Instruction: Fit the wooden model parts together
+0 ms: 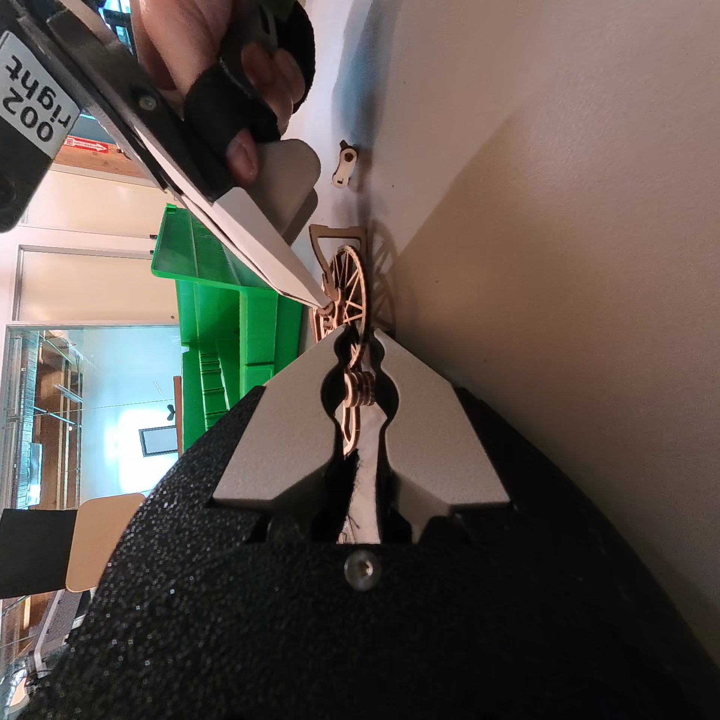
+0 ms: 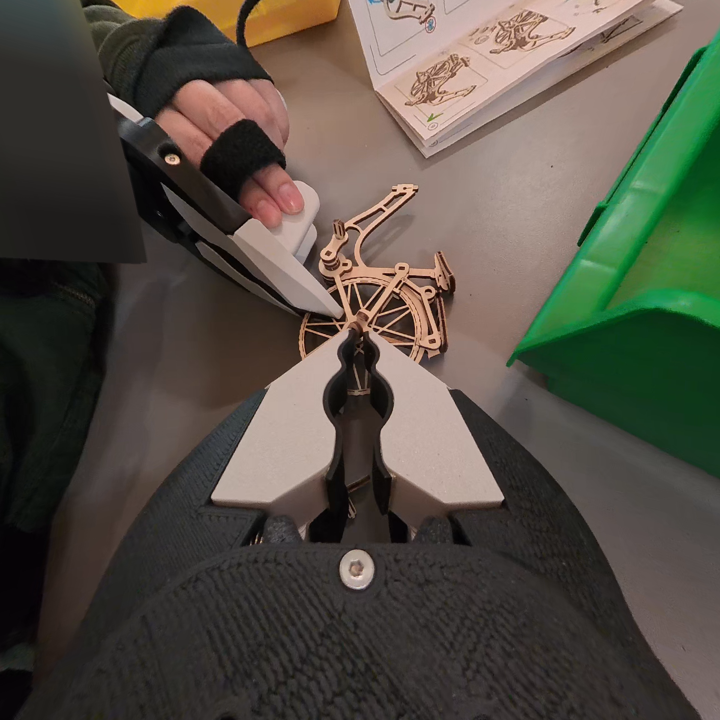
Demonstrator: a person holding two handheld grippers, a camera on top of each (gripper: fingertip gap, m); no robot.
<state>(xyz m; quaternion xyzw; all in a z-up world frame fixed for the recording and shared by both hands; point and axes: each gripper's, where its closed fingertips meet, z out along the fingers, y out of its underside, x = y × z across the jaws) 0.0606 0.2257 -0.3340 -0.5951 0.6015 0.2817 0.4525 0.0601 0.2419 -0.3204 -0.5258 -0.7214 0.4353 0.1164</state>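
Note:
A wooden bicycle model (image 2: 383, 293) with a spoked wheel (image 2: 317, 326), frame arms and a fender lies on the grey table. My left gripper (image 1: 360, 335) is level with the table and shut on the wheel (image 1: 352, 288), seen edge-on, with a stack of wooden discs (image 1: 358, 389) between its fingers. In the right wrist view it (image 2: 337, 311) reaches in from the left over the spokes. My right gripper (image 2: 357, 332) points down at the hub, its tips closed on the small axle peg (image 2: 360, 317). In the left wrist view it (image 1: 320, 304) touches the hub.
A green bin (image 2: 643, 253) stands close on the right of the model. An open instruction booklet (image 2: 487, 66) lies behind it, and a yellow bin (image 2: 272, 19) is at the back. A small loose wooden piece (image 1: 345, 167) lies on the table beyond the model. The grippers are tip to tip, or close to it.

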